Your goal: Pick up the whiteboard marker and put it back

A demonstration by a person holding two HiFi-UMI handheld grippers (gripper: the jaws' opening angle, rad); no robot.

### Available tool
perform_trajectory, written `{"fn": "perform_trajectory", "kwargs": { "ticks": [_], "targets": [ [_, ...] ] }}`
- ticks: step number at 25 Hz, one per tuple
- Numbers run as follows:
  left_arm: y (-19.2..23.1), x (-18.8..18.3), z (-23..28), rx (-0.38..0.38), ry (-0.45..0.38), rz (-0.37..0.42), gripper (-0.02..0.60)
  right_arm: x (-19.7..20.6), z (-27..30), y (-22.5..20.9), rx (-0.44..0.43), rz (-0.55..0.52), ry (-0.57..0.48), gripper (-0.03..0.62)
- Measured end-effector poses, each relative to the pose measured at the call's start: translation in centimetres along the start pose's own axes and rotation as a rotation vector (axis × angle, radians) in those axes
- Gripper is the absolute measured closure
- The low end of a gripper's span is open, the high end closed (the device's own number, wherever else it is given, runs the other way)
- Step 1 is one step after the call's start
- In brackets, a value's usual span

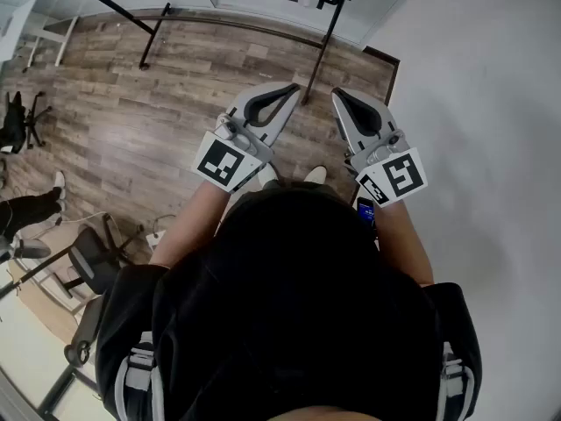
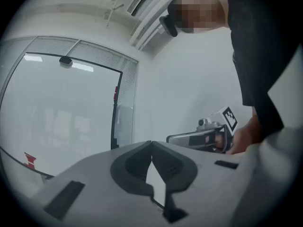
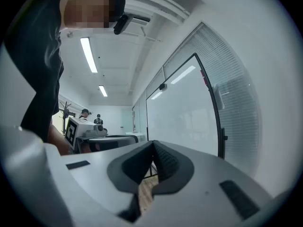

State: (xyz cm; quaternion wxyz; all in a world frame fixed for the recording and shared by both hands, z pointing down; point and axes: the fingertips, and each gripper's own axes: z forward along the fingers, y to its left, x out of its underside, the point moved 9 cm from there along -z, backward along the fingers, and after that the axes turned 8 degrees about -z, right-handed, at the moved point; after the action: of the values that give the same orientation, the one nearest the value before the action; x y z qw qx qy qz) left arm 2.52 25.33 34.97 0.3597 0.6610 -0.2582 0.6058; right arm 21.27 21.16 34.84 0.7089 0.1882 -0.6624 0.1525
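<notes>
No whiteboard marker shows in any view. In the head view I hold both grippers level in front of my chest, side by side over the wood floor. My left gripper [image 1: 293, 89] is shut with nothing between its tips, which meet in the left gripper view [image 2: 151, 143]. My right gripper [image 1: 337, 94] is also shut and holds nothing, its tips touching in the right gripper view [image 3: 152, 143]. A large whiteboard [image 2: 61, 112] in a black frame stands ahead; the same whiteboard [image 3: 184, 110] fills the right of the right gripper view.
The whiteboard's black stand legs [image 1: 153, 38] reach onto the wood floor [image 1: 131, 121] ahead. A white wall [image 1: 491, 103] runs along the right. Office chairs [image 1: 92, 261] and a seated person's legs [image 1: 31, 204] are at the left. Two people [image 3: 85, 112] stand far off.
</notes>
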Motion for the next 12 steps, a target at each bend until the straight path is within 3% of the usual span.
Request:
{"fn": "perform_trajectory", "kwargs": {
  "ticks": [12],
  "targets": [
    [0.5,0.5,-2.6,-0.039,-0.016,-0.013,0.577,-0.2,1.0,2.1,-0.011,-0.077,0.037,0.602]
  ]
}}
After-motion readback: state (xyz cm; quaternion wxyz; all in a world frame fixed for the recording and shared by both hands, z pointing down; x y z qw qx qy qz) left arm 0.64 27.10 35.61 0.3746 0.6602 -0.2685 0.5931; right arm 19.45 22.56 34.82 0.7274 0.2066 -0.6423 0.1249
